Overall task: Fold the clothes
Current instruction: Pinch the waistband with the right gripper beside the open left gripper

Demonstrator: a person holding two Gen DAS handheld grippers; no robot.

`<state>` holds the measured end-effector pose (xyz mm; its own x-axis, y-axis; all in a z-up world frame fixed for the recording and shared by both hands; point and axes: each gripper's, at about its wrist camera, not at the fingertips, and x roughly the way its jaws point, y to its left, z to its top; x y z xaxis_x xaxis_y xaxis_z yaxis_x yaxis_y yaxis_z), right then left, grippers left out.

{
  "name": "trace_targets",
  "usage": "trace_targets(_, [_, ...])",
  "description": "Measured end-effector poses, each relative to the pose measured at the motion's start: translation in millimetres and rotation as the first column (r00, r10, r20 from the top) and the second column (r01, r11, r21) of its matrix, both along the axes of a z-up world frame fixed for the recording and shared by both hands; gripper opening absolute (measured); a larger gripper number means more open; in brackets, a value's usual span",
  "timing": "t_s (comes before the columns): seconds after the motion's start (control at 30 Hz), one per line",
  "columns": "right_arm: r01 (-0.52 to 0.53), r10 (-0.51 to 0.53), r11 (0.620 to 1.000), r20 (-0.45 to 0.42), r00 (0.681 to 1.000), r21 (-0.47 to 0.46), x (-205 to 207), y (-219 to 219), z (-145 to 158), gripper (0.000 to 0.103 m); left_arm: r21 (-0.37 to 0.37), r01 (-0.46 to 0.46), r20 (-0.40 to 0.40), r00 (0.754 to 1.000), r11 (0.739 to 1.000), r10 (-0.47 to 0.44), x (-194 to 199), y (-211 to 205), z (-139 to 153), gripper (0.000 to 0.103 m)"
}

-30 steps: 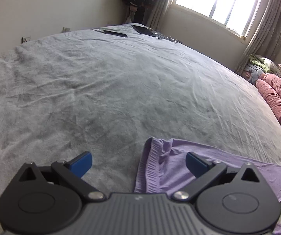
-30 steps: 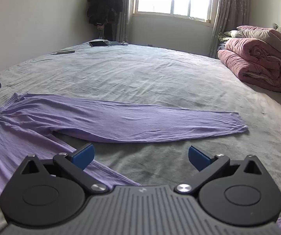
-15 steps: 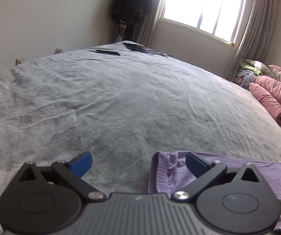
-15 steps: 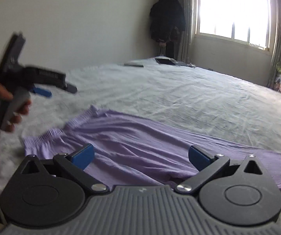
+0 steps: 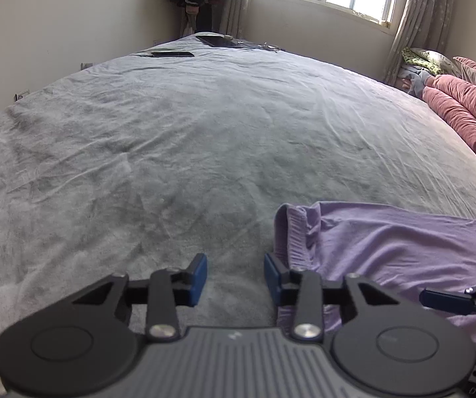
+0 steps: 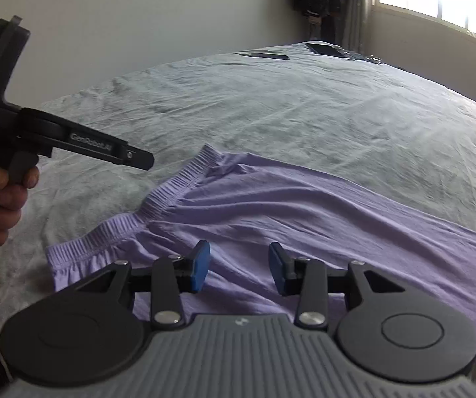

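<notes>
The purple trousers [image 6: 304, 212] lie spread flat on the grey bedsheet [image 5: 205, 139], at the near edge of the bed. I judge them thin, soft and light: they will drape and slide on the sheet, so I would take them at the ribbed elastic waistband [image 6: 171, 195], the thickest, firmest part, pinching it near its two ends. From the right wrist view the waistband faces left, toward the bed's near corner, and the legs run away to the right, so the long axis lies across the view from left to right.

My right gripper [image 6: 239, 267] hovers over the seat of the trousers, just behind the waistband. Its jaws are closing, about half shut, with a clear gap between the blue pads [image 6: 200, 267], and I see no cloth pinched between them.

My left gripper [image 5: 234, 278] sits at the far end of the waistband [image 5: 292, 232]. Its jaws are closing too, roughly half shut; the band's corner lies beside the right pad [image 5: 272, 278], but only bare sheet shows in the gap, so nothing is held yet. In the right wrist view the person's hand [image 6: 4, 195] grips that tool's handle.

Beyond, folded pink quilts [image 5: 463, 109] rest at the bed's right side.
</notes>
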<state>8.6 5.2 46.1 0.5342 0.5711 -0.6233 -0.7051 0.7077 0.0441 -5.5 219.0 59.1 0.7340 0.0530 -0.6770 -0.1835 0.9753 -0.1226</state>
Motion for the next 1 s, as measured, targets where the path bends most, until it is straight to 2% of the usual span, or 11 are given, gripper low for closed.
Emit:
trace_targets(0.13, [-0.092, 0.091, 0.996, -0.009, 0.996, -0.006, -2, 16, 1, 0.042, -0.044, 0.037, 0.015, 0.999, 0.998, -0.036, -5, 1, 3, 0.037])
trace_targets(0.27, [-0.129, 0.130, 0.989, 0.009, 0.991, -0.078, 3, 34, -2, 0.038, -0.052, 0.056, -0.005, 0.998, 0.997, -0.056, -5, -2, 0, 0.037])
trace_targets(0.33, [-0.160, 0.159, 0.983, -0.024, 0.987, -0.093, 8, 39, -7, 0.014, -0.062, 0.052, -0.014, 0.998, 0.997, -0.053, -5, -1, -1, 0.037])
trace_targets(0.43, [-0.193, 0.192, 0.973, -0.024, 0.981, -0.127, 8, 45, -11, 0.002, -0.079, 0.046, -0.018, 0.999, 0.996, -0.047, -5, 3, -1, 0.037])
trace_targets(0.73, [-0.151, 0.157, 0.984, 0.061, 0.986, -0.094, 4, 42, 1, 0.001, -0.089, 0.036, -0.033, 0.999, 0.995, -0.040, -5, 4, -1, 0.037])
trace_targets(0.87, [-0.134, 0.137, 0.990, 0.089, 0.987, -0.031, 3, 38, 5, 0.001, -0.087, 0.033, -0.043, 0.998, 0.996, -0.037, -5, 4, -3, 0.037])
trace_targets(0.93, [-0.129, 0.132, 0.991, 0.086, 0.988, -0.035, 4, 40, 2, 0.001, -0.084, 0.030, -0.048, 0.998, 0.996, -0.034, -4, 4, -3, 0.037])
trace_targets(1.0, [-0.116, 0.122, 0.990, 0.077, 0.990, -0.081, 9, 46, -6, 0.001, -0.084, 0.021, -0.053, 0.998, 0.996, -0.026, -5, 4, -4, 0.037])
